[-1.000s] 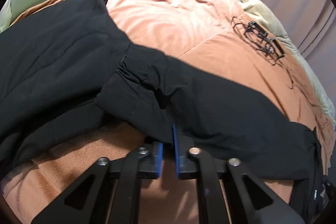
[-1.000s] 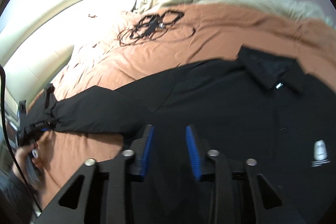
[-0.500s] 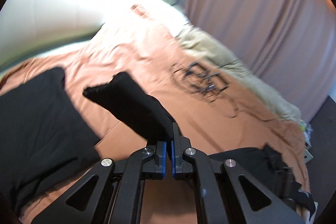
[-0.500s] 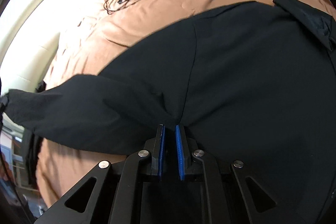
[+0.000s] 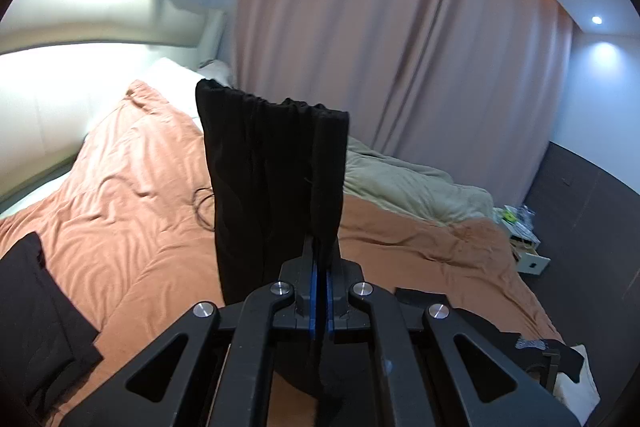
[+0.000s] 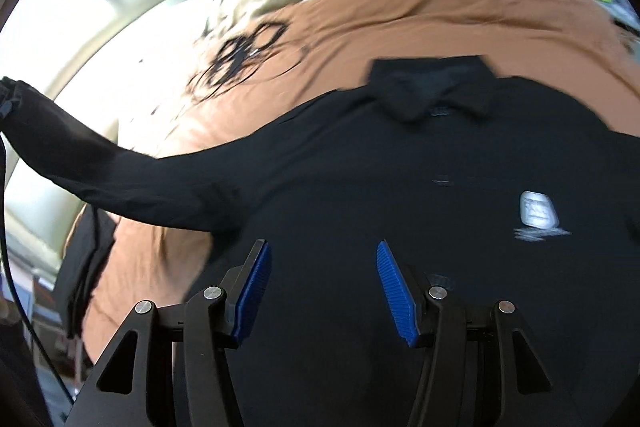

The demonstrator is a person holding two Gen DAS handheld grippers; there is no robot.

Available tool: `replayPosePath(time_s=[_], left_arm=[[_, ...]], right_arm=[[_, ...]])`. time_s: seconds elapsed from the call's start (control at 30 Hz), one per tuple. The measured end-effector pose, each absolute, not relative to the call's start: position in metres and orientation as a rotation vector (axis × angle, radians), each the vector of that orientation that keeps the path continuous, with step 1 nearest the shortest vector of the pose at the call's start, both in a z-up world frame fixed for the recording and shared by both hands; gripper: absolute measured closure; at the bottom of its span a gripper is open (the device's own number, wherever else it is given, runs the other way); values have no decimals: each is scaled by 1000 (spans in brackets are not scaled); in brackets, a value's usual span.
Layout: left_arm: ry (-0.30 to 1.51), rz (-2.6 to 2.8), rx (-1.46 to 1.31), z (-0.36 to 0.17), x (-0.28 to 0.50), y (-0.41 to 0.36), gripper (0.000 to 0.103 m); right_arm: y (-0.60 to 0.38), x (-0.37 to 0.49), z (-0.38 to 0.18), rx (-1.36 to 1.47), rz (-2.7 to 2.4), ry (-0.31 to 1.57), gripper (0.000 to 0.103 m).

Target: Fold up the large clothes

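While my left gripper (image 5: 319,291) is clamped tight on the cuff end of the black shirt's sleeve (image 5: 276,187), that sleeve stands up straight ahead of its blue pads, its gathered hem topmost and the rest of the cloth trailing down under the fingers. Beyond and below it spreads the rust-coloured duvet (image 5: 132,227), with a pale beige blanket (image 5: 404,183) to the right ahead, pinkish curtains (image 5: 400,47) behind that, and a small white drawer unit (image 5: 528,247) far off to the right. A thin dark cable (image 5: 200,203) shows on the duvet just left of the raised sleeve. My right gripper (image 6: 318,287) has just been opening: its jaws stand well apart with nothing pinched, hovering above the black polo shirt (image 6: 360,187), which lies flat on the bed under and ahead of the fingers. Its collar (image 6: 432,87) lies straight ahead, the white chest logo (image 6: 538,209) ahead to the right. From the shirt's body the sleeve stretches away to the left and upward. A tangle of black cables (image 6: 240,55) lies on the duvet ahead to the left, beyond the shirt.
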State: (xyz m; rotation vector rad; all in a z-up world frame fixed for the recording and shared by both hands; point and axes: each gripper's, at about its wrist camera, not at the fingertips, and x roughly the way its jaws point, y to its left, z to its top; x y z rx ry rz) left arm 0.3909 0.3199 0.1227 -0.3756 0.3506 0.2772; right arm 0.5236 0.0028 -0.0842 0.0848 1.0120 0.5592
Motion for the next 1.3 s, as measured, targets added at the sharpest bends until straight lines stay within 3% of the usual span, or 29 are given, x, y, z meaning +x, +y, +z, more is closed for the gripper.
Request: replayPosePath(time_s=[0.3, 0.43, 0.63, 0.97, 1.3], left_arm=[[382, 171, -262, 152, 443, 224, 98], [417, 152, -179, 154, 472, 174, 98], [471, 107, -113, 135, 518, 113, 98], [634, -18, -63, 72, 588, 19, 98], [880, -123, -130, -48, 624, -45, 98]], right_arm=[[-96, 529, -63, 243, 445, 935, 46], [-125, 540, -61, 352, 366, 875, 24], [-164, 555, -72, 437, 358, 877, 24], [-233, 576, -91, 602, 324, 918, 24], [-287, 584, -106, 816, 286, 910, 24]])
